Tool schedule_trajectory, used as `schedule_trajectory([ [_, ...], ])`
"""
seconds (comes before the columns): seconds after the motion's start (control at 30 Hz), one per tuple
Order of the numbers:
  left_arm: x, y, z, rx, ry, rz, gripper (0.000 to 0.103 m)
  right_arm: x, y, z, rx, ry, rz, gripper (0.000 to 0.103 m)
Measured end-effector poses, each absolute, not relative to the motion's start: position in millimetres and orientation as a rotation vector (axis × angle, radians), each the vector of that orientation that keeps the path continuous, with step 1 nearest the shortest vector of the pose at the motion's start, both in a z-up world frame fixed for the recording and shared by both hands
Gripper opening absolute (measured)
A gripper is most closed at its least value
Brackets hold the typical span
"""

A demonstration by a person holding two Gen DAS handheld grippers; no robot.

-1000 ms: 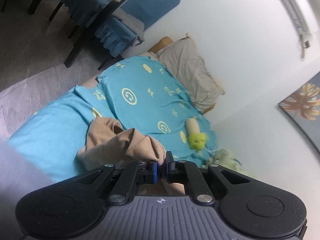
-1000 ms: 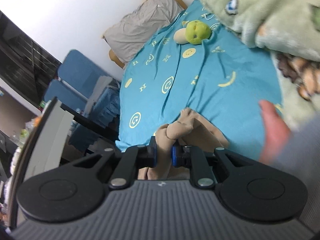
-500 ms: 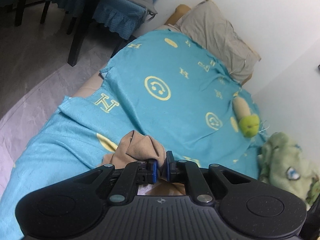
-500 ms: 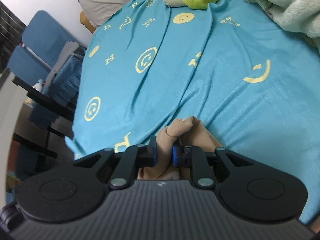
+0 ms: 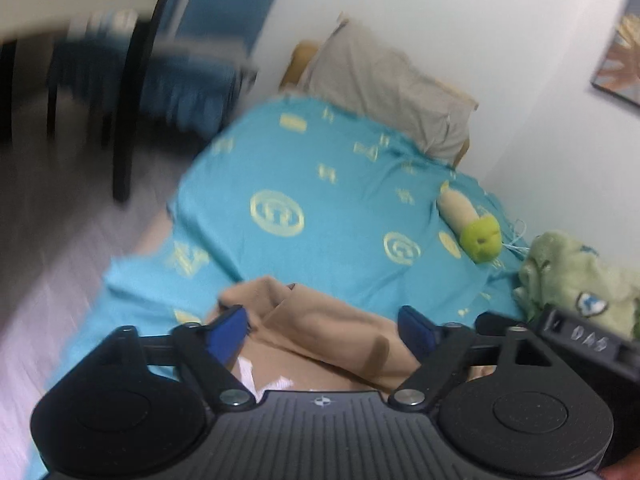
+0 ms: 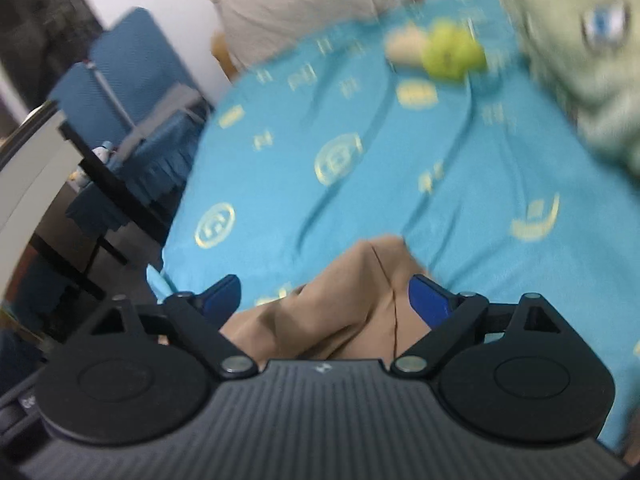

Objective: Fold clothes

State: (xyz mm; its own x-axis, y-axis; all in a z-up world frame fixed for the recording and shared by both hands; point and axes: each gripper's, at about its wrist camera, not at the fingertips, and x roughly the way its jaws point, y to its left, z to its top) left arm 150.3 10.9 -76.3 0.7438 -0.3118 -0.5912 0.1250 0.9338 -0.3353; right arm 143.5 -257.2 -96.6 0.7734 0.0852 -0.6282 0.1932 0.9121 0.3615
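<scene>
A tan garment lies bunched on the near part of a bed covered by a turquoise sheet with yellow smiley prints. My left gripper is open, its blue pads spread on either side of the cloth and just above it. In the right wrist view the same garment lies between the spread jaws of my right gripper, which is also open. The right gripper's body shows at the right edge of the left wrist view. Both views are blurred by motion.
A grey pillow lies at the head of the bed by the white wall. A green and tan plush toy and a pale green fleece blanket lie on the bed's right side. Blue chairs and a dark table stand left.
Both grippers were shut on the tan garment and have opened, letting the cloth drop onto the sheet. Both cameras have swung and the views are now blurred.
</scene>
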Motion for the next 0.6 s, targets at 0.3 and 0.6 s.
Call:
schedule_trajectory([
  [0.3, 171, -13, -117, -0.053, 0.808, -0.198, 0.086, 169, -243, -127, 0.249, 0.806, -0.009, 0.072],
  [0.6, 148, -10, -105, -0.027, 0.787, -0.178, 0.086, 159, -247, -127, 0.269, 0.788, 0.008, 0.073],
])
